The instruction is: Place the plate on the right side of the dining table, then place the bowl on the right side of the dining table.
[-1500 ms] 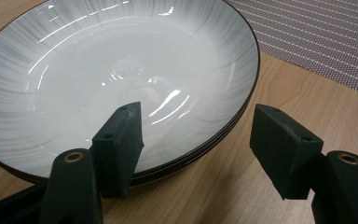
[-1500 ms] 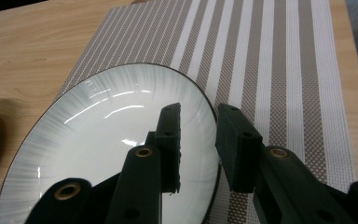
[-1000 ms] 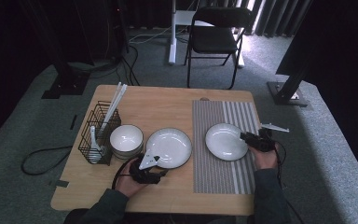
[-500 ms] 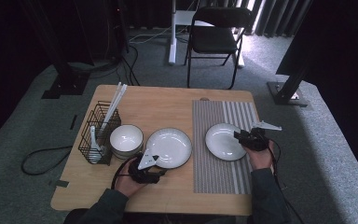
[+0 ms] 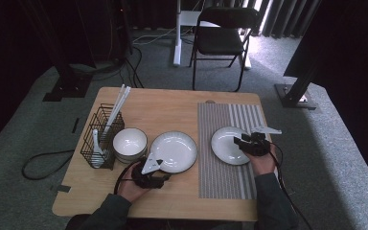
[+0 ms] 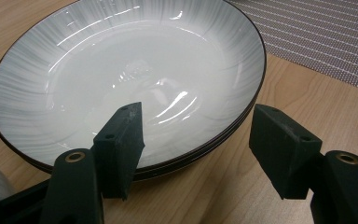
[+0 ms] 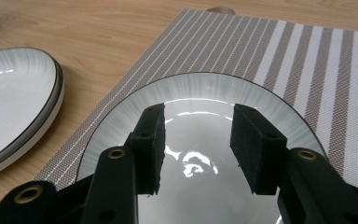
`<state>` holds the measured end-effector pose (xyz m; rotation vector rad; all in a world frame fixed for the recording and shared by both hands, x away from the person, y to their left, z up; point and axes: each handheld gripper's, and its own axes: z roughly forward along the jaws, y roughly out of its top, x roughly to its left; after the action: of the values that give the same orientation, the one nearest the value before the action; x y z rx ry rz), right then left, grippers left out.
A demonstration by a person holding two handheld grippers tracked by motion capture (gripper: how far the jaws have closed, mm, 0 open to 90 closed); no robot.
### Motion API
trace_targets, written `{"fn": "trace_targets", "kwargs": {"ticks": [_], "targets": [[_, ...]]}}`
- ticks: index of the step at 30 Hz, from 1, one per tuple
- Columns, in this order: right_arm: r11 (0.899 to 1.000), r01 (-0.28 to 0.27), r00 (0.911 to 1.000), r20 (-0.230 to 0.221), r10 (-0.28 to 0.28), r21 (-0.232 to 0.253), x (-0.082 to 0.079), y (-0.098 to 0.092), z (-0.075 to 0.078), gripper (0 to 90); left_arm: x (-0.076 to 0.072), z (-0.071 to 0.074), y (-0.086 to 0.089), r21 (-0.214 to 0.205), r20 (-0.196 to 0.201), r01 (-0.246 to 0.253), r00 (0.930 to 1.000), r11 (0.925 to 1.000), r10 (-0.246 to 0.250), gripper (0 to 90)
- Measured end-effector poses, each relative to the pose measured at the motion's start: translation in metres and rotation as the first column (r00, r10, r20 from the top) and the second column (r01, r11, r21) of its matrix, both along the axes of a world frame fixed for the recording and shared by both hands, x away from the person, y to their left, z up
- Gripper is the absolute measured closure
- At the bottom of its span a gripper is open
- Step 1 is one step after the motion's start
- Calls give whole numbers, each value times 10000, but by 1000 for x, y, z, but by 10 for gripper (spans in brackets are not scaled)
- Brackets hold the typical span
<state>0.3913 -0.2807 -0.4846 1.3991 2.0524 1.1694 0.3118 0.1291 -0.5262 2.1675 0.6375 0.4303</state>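
Plate under right tool.

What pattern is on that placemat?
The placemat has brown and white stripes, clearest in the right gripper view.

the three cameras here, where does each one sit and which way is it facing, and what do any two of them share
High view: fixed above the person's side, looking forward and down on the table; both forearms, left gripper and right gripper show.
Left gripper view: rides the left gripper, looking between its open jaws at the stacked plates on bare wood.
Right gripper view: rides the right gripper, open jaws over the plate on the striped placemat.
Shared: both gripper views show the stacked plates and the placemat.
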Motion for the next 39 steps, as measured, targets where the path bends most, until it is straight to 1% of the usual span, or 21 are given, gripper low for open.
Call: {"fn": "trace_targets", "kwargs": {"ticks": [5, 11, 18, 26, 33, 39], "targets": [[9996, -237, 9996, 134, 239, -149, -1, 7, 1, 535, 0, 0, 0, 41, 4, 42, 10000, 10000, -42, 358], [9985, -494, 9988, 39, 495, -251, -2, 17, 2, 542, 0, 0, 0, 55, -1, 44, 10000, 10000, -44, 358], [9956, -819, 9966, 31, 821, -450, -3, 28, 1, 541, 0, 0, -1, 47, -34, 53, 10000, 10000, -52, 358], [9937, -1035, 9946, -53, 1034, -426, -4, 34, 3, 540, -1, 1, 0, -20, -40, 46, 10000, 10000, -46, 358], [9894, -1377, 9905, -89, 1374, -454, -5, 43, 6, 530, -1, 1, 0, -70, -40, 58, 10000, 10000, -58, 359], [9880, -1476, 9890, -146, 1470, -460, -5, 47, 6, 521, -2, 2, 0, -63, -42, 87, 10000, 9999, -87, 362]]}}
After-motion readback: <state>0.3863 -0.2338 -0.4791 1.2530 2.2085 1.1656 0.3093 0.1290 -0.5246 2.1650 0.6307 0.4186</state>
